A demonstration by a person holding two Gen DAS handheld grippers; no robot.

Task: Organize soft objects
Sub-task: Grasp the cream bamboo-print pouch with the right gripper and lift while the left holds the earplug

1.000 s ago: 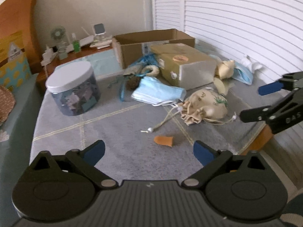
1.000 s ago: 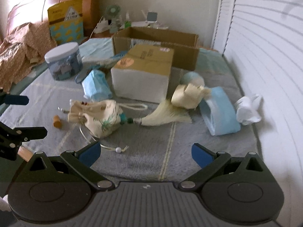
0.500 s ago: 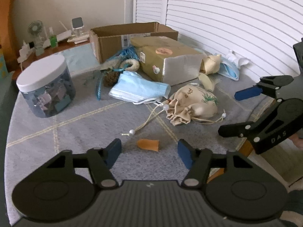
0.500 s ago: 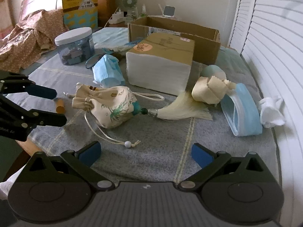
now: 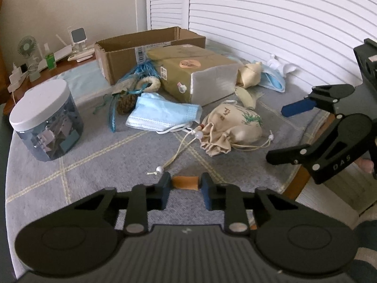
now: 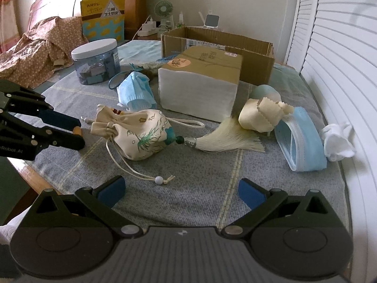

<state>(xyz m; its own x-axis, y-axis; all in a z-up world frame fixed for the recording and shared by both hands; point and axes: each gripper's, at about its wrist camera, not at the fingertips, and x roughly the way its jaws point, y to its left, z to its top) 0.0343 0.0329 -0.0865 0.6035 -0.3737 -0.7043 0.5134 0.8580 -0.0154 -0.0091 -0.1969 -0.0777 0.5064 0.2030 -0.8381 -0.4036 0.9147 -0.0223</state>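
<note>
A small orange foam piece [image 5: 185,183] lies on the grey bed cover [image 5: 106,165] near its front edge. My left gripper [image 5: 185,186] is closing on it, and its blue pads press on both ends. In the right wrist view the left gripper [image 6: 79,131] shows at the left edge with the orange piece [image 6: 76,131] between its tips. A cream drawstring pouch [image 6: 141,139] with a tassel [image 6: 228,138] lies mid-cover. My right gripper [image 6: 181,192] hangs open above the cover in front of the pouch, with nothing between its fingers. Blue face masks [image 5: 162,115] lie behind the pouch.
A tissue pack [image 5: 200,80] and an open cardboard box [image 5: 141,47] stand at the back. A white-lidded jar [image 5: 44,122] is at the left. A cream cloth [image 6: 264,114], a stack of blue masks [image 6: 301,139] and a white sock [image 6: 338,139] lie by the slatted doors.
My left gripper went from wide open to shut on the orange piece after edging up to it. The right gripper stayed open and drew slightly closer to the pouch.
</note>
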